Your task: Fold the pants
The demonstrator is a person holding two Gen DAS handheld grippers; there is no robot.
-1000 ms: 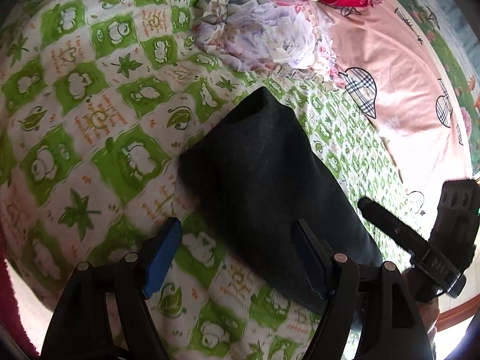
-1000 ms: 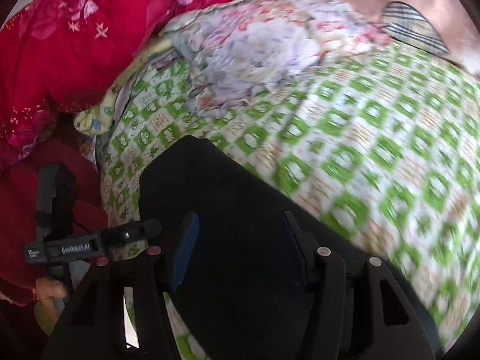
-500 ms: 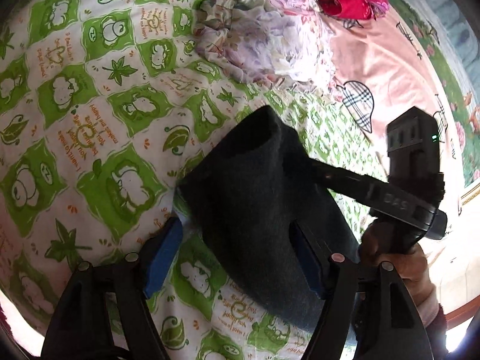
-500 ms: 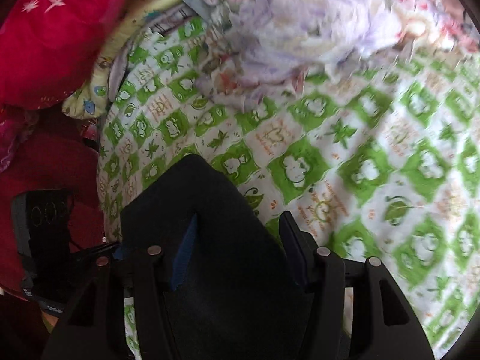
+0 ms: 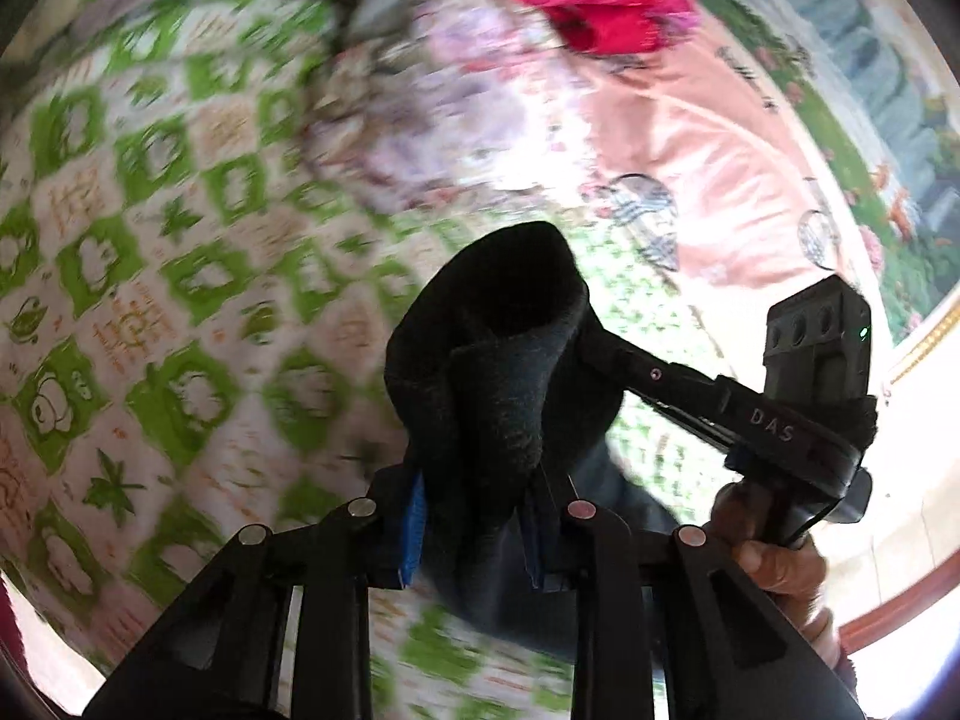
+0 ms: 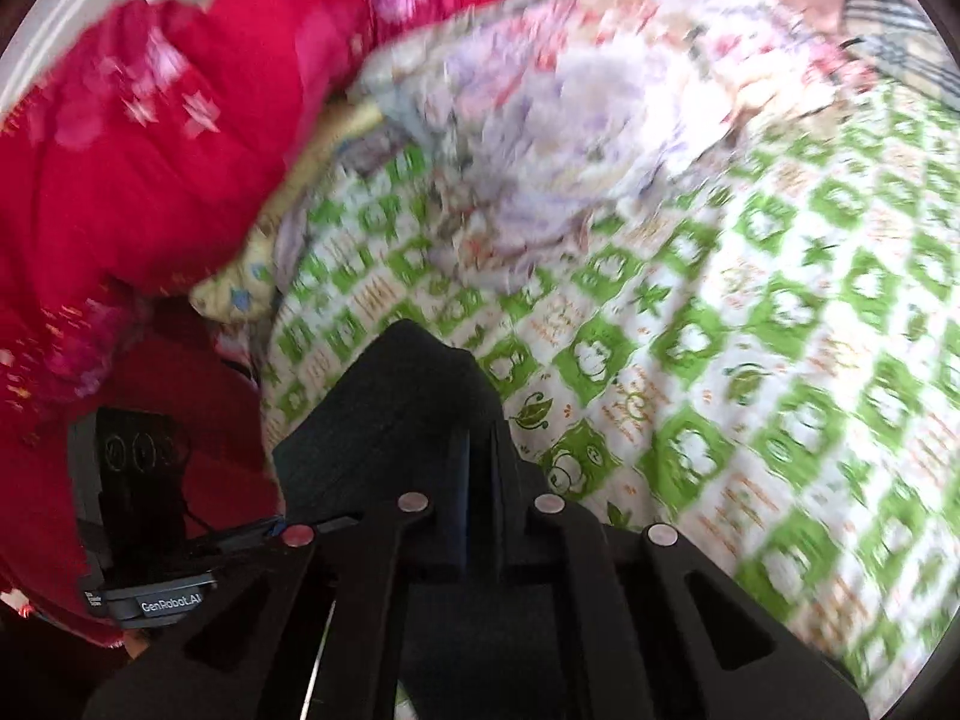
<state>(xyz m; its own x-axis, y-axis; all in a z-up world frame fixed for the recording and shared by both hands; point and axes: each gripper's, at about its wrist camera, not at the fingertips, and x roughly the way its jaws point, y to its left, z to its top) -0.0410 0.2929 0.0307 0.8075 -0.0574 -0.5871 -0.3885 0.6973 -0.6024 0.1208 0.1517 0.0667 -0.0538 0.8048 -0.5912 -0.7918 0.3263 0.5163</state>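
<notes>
Dark pants (image 5: 504,372) lie on a green-and-white checked bedsheet (image 5: 180,276), with their near end lifted into a bunched fold. My left gripper (image 5: 474,534) has a thick wad of that fabric between its blue pads, and its jaws are closing on it. My right gripper (image 6: 477,480) is shut on a thin edge of the pants (image 6: 396,414). In the left wrist view the right gripper's fingers (image 5: 606,354) reach into the same fold from the right, held by a hand (image 5: 774,564). Both views are blurred.
A crumpled floral cloth (image 6: 600,138) lies beyond the pants. A red cloth (image 6: 150,168) is heaped at the back left. A pink sheet with plaid hearts (image 5: 690,138) covers the right side. The bed's wooden edge (image 5: 888,618) runs at the lower right.
Both grippers went from wide around the flat pants to closed on the near edge. The fabric has risen off the sheet and bunched up. The right gripper came in close beside the left.
</notes>
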